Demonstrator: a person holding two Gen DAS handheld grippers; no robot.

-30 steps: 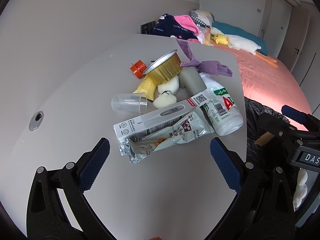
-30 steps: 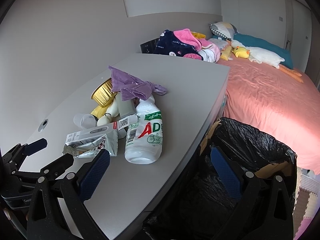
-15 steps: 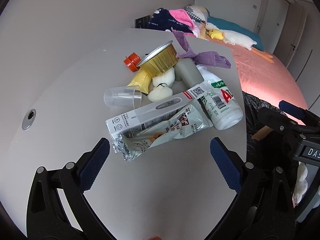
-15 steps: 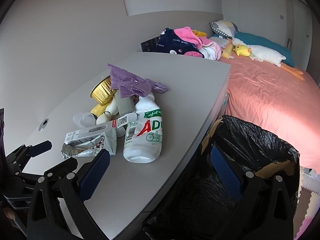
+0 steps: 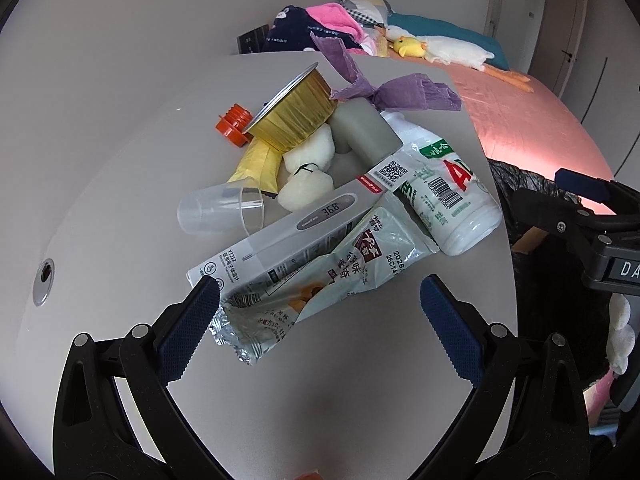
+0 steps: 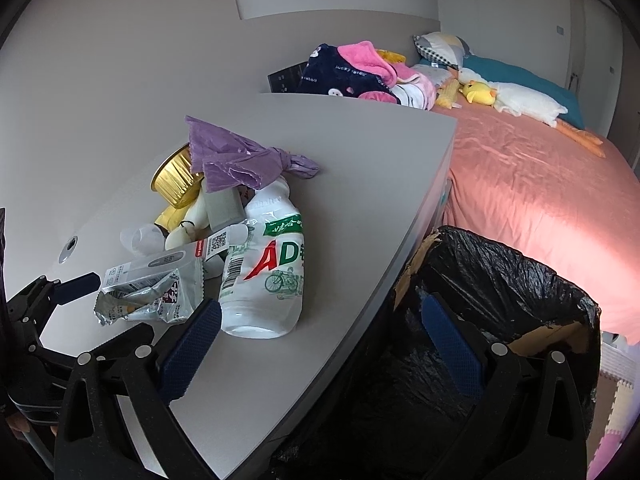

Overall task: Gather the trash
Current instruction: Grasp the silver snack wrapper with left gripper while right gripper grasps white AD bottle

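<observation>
Crinkled foil shows at the torn end of the snack wrapper (image 5: 320, 280), the piece of trash lying nearest the left gripper (image 5: 318, 320); its jaws stand spread wide, one pad just beside the wrapper's ragged corner and the other well clear over bare tabletop (image 5: 120, 160), holding nothing; that wide spread suits a flat, floppy packet that must be straddled before it can be pinched. The wrapper lies partly over a grey thermometer box (image 5: 280, 236), which in turn leans against the white AD bottle (image 5: 448, 196) lying on its side; so lifting the wrapper first is probably the sensible order, since it sits on top and nearest.

Behind these the pile is heaped loosely: a clear plastic cup (image 5: 220, 214) on its side, a gold foil tin (image 5: 296, 114) tilted on a yellow packet (image 5: 256, 164) and two white lumps (image 5: 308, 168), an orange cap (image 5: 234, 124) beside it, a grey cylinder (image 5: 364, 132) and a knotted purple bag (image 5: 400, 90) draped on top.

The right gripper (image 6: 320, 344) hangs with its jaws likewise spread and empty, straddling the tabletop's edge, one pad near the bottle's base, the other over the black-lined trash bin (image 6: 520, 280); the bin stands against that edge, seemingly so items need only a short carry; none of the tabletop trash is in it yet, as far as can be seen.
</observation>
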